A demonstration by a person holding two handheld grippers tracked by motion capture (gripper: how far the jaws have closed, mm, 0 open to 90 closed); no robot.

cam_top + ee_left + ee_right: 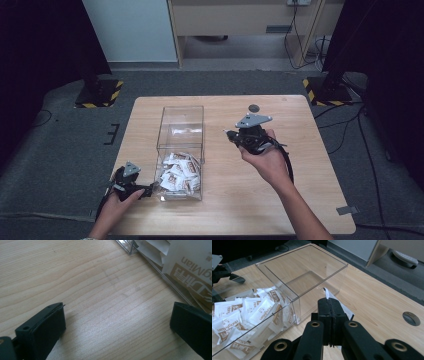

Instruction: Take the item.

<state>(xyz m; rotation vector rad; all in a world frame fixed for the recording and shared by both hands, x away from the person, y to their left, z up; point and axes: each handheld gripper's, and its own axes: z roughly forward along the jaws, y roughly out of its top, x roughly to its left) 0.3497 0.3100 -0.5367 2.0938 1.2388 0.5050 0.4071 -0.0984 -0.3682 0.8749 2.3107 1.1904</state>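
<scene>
From the high view, a clear plastic box (181, 150) stands on the wooden worktop (300, 150), its near half heaped with white sachets (179, 175) and its far half almost bare. The left gripper (148, 189) rests at the worktop's near left corner, just beside the box's near wall, held by the left hand (117, 200). The right gripper (229, 134) is raised to the right of the box in the right hand (267, 160).

In the left gripper view, the two jaws stand spread wide over bare wood, with the box corner (131, 251) and printed sachets (190, 267) at upper right.

In the right gripper view, the jaws are pressed together on a white sachet (337, 301), whose edge sticks out beyond them. The box (299, 280) lies ahead, sachets (249, 315) piled in its left part.
</scene>
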